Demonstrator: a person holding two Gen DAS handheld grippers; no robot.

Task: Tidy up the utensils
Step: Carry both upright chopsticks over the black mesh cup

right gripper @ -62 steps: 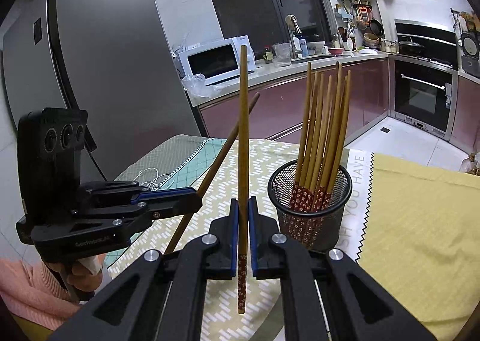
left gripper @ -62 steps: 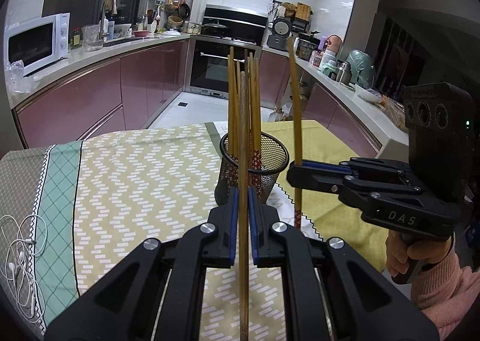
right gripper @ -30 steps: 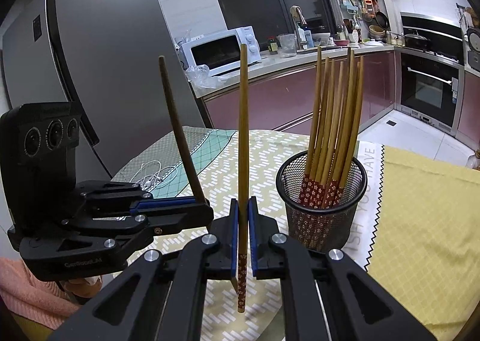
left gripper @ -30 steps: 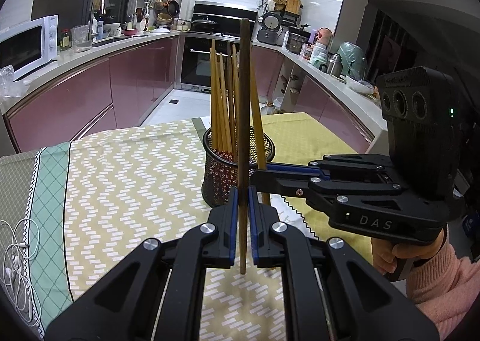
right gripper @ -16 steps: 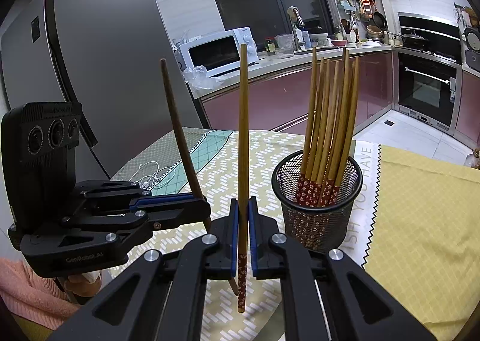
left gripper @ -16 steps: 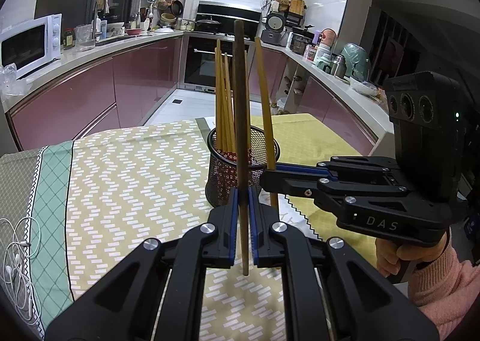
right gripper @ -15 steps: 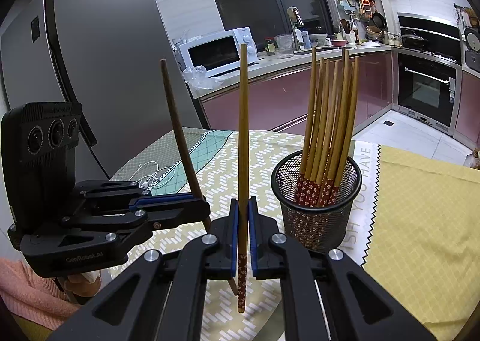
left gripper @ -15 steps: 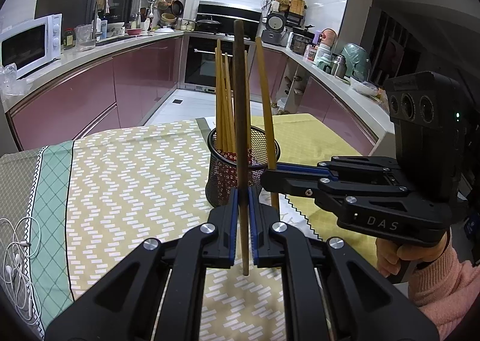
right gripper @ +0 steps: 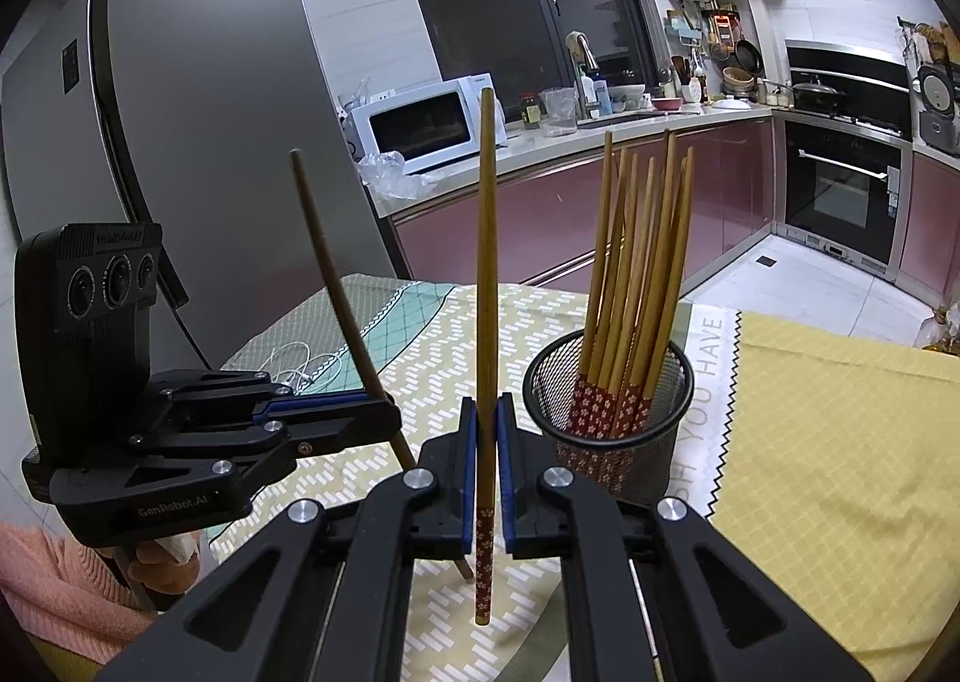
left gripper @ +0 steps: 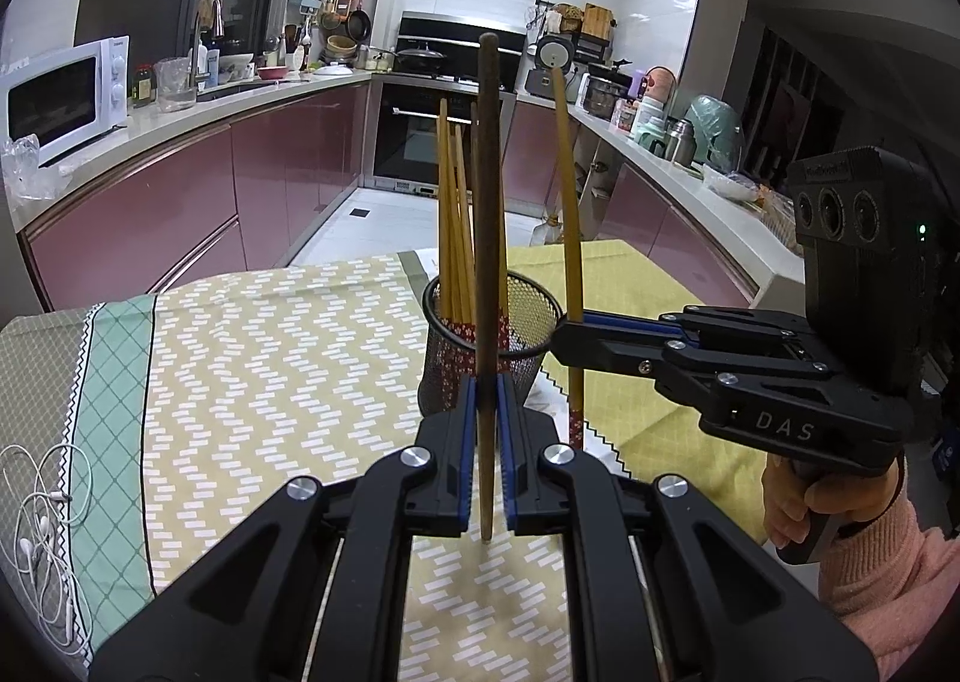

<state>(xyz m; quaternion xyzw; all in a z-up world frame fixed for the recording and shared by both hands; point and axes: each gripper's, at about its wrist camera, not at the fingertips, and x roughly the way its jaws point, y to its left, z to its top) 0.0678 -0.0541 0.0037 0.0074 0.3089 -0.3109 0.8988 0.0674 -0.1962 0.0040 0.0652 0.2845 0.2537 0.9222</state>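
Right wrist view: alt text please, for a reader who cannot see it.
The right gripper pinches one upright light wooden chopstick with a red patterned end beside a black wire-mesh holder of matching chopsticks. At left, the left gripper holds a darker brown chopstick, tilted, above the patterned tablecloth.

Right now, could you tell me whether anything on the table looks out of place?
White earphones lie tangled on the tablecloth's left edge, odd among utensils. The mesh holder stands upright, chopsticks inside, nothing spilled.

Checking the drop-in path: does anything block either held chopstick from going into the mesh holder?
Nothing visible does. The left tongs hold the dark chopstick and the right tongs the light chopstick, both near the mesh holder; its standing chopsticks leave rim space.
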